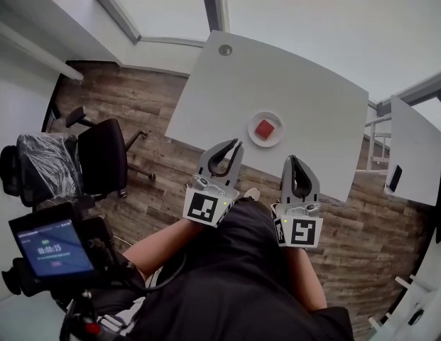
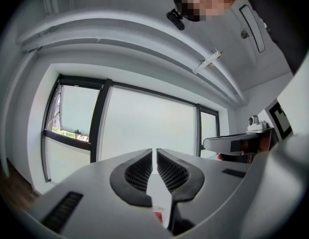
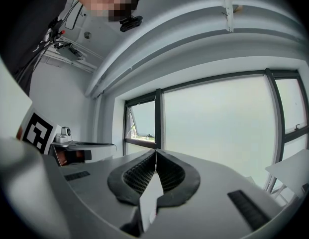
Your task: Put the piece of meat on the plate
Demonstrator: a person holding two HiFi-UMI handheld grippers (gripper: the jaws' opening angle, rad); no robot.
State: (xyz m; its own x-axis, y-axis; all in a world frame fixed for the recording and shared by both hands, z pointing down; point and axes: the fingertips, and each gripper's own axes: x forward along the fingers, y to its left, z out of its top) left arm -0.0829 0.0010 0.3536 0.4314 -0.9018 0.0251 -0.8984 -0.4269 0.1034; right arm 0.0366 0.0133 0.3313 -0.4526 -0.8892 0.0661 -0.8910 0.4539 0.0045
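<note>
A red piece of meat [image 1: 265, 128] lies on a small white plate [image 1: 253, 136] near the front edge of the white table [image 1: 291, 77]. My left gripper [image 1: 238, 143] is held off the table's near edge, left of the plate, its jaws drawn together with nothing between them. My right gripper [image 1: 292, 159] hangs beside it, just below the plate in the picture, jaws shut and empty. In the left gripper view the left gripper [image 2: 154, 151] points level at a window, and in the right gripper view the right gripper [image 3: 155, 152] does too. Neither view shows the plate or the meat.
Black office chairs [image 1: 99, 155] stand on the wood floor at the left. A second white table [image 1: 415, 155] with a dark flat object [image 1: 394, 178] is at the right. A screen device [image 1: 53, 247] on a stand sits at the lower left. The table has a round grommet [image 1: 225, 50].
</note>
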